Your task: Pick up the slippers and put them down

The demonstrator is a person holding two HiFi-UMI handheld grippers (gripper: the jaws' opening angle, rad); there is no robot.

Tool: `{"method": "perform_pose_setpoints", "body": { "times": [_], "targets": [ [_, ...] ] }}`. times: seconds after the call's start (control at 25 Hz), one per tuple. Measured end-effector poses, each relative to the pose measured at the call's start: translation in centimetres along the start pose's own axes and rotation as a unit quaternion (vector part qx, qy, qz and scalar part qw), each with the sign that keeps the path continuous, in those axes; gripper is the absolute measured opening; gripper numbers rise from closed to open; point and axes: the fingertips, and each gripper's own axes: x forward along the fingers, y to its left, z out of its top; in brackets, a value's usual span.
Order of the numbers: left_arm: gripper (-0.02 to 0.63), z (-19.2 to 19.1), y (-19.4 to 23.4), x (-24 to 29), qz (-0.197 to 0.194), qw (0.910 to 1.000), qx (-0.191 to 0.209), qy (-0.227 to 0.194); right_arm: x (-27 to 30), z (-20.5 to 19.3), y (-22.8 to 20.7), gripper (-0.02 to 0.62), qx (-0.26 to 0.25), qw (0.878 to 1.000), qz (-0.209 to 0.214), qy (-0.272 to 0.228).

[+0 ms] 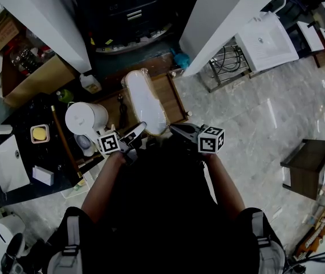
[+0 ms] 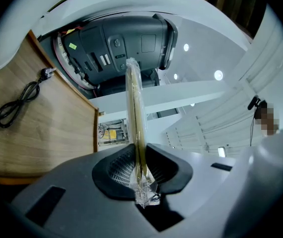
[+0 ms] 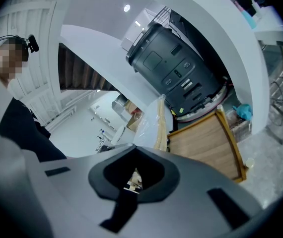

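Note:
A pair of pale slippers sealed in a clear plastic pack hangs over a wooden board, held at its near end from both sides. My left gripper is shut on the pack's left edge. In the left gripper view the slippers run edge-on up from the left gripper, with crumpled wrap between the pads. My right gripper is shut on the right edge. In the right gripper view a scrap of wrap sits inside the right gripper, and the pack stretches beyond it.
A dark grey machine stands beyond the wooden board, on which a black cable with a plug lies. A round white lidded pot and a dark counter with a basin are left. A dark stool stands right on marble floor.

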Motion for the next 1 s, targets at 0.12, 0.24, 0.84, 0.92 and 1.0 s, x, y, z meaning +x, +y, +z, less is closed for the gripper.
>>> {"method": "perform_pose_setpoints", "body": {
  "times": [0.12, 0.24, 0.84, 0.92, 1.0],
  "targets": [
    [0.071, -0.2, 0.5, 0.2, 0.002, 1.0000, -0.005, 0.004, -0.1, -0.2, -0.1, 0.008, 0.000, 1.000, -0.003, 0.003],
    [0.071, -0.5, 1.2, 0.2, 0.009, 0.9999, -0.011, 0.007, -0.2, -0.3, -0.1, 0.008, 0.001, 1.000, -0.004, 0.007],
    [0.072, -0.9, 2.7, 1.0, 0.029, 0.9992, 0.021, 0.019, -1.1, -1.0, -0.7, 0.008, 0.010, 1.000, -0.007, 0.014],
    [0.072, -0.8, 3.0, 1.0, 0.033, 0.9990, 0.024, 0.019, -1.2, -1.0, -0.9, 0.008, 0.013, 1.000, -0.009, 0.011],
    [0.072, -0.8, 3.3, 1.1, 0.035, 0.9990, 0.021, 0.019, -1.4, -1.2, -0.9, 0.008, 0.015, 1.000, -0.010, 0.011]
  ]
}}
